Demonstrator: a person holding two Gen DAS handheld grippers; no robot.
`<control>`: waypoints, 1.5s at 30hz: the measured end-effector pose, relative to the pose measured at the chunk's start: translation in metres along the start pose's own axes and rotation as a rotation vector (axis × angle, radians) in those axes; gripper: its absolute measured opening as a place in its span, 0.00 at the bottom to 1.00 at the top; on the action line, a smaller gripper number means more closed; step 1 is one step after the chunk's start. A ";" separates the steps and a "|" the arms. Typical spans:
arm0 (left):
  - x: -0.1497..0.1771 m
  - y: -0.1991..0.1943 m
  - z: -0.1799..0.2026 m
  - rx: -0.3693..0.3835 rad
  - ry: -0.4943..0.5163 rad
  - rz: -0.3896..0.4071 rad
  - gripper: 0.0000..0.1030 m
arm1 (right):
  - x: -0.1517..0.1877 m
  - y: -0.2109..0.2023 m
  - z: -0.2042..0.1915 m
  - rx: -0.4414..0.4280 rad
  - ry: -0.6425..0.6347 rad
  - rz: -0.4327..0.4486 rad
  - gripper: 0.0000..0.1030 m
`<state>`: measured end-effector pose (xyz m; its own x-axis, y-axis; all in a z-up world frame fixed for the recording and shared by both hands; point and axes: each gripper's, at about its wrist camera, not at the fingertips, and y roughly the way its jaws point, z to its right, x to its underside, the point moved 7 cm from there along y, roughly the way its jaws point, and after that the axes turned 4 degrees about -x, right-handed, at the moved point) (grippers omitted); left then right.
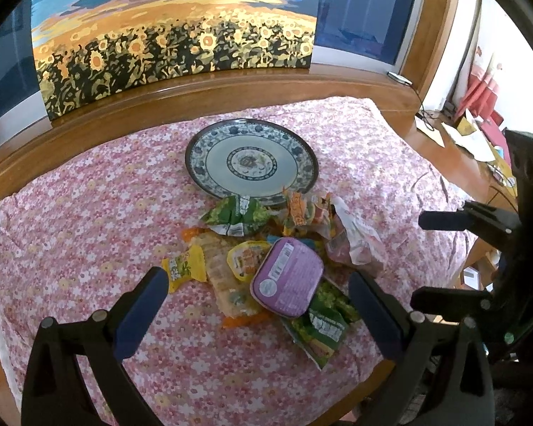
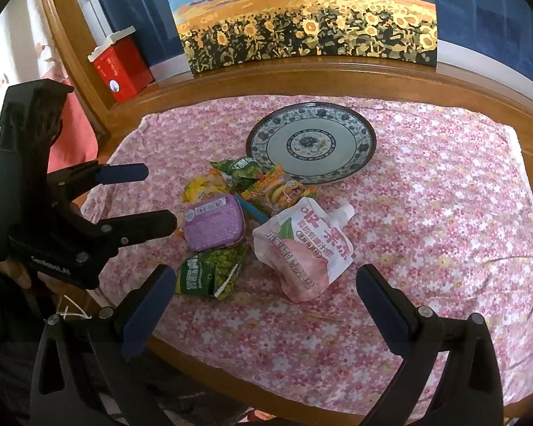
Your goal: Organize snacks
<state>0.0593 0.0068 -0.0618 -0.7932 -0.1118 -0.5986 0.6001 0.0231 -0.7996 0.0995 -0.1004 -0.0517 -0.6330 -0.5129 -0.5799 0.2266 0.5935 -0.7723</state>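
Red box (image 2: 122,67) in right view only, snacks (image 2: 231,220) piled

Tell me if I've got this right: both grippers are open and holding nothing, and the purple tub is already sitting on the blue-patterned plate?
Not quite. The plate holds nothing yet. The purple tub lies in the snack pile on the flowered cloth, nearer than the plate, as the right wrist view shows. The rest stands: the left gripper and right gripper are open and hold nothing.
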 end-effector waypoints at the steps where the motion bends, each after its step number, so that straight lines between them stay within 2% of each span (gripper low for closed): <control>1: 0.000 0.000 0.000 0.000 -0.001 0.000 1.00 | 0.000 0.000 0.000 0.000 0.001 -0.001 1.00; 17: 0.003 0.006 -0.009 -0.006 -0.011 -0.023 1.00 | -0.001 0.010 -0.002 -0.001 0.002 -0.019 1.00; 20: 0.003 0.010 -0.019 -0.049 -0.048 -0.035 1.00 | -0.001 0.011 0.000 -0.008 0.019 -0.013 1.00; 23: 0.003 0.014 -0.034 -0.079 -0.100 -0.047 1.00 | -0.003 0.013 0.007 -0.013 0.080 0.006 1.00; 27: 0.002 0.016 -0.050 -0.057 -0.131 -0.038 1.00 | -0.006 0.019 0.022 -0.132 0.252 0.042 1.00; 33: 0.005 0.033 -0.078 -0.086 -0.186 -0.080 1.00 | -0.004 0.044 0.039 -0.141 0.352 -0.003 1.00; 35: 0.007 0.041 -0.092 -0.133 -0.210 -0.112 0.93 | -0.004 0.049 0.042 -0.122 0.361 -0.007 1.00; 36: 0.008 0.044 -0.095 -0.129 -0.218 -0.119 0.91 | -0.005 0.052 0.044 -0.104 0.366 -0.007 1.00; 40: 0.011 0.051 -0.093 -0.118 -0.169 -0.132 0.90 | -0.005 0.058 0.051 -0.081 0.385 -0.022 1.00; 43: 0.016 0.060 -0.079 -0.068 -0.107 -0.164 0.89 | 0.004 0.072 0.053 -0.076 0.417 -0.091 0.99; 45: 0.014 0.062 -0.079 -0.070 -0.098 -0.136 0.89 | 0.007 0.077 0.052 -0.050 0.402 -0.098 0.99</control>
<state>0.0770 0.0847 -0.1233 -0.8507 -0.2146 -0.4799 0.4767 0.0699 -0.8763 0.1508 -0.0903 -0.1285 -0.8905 -0.2915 -0.3492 0.1210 0.5882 -0.7996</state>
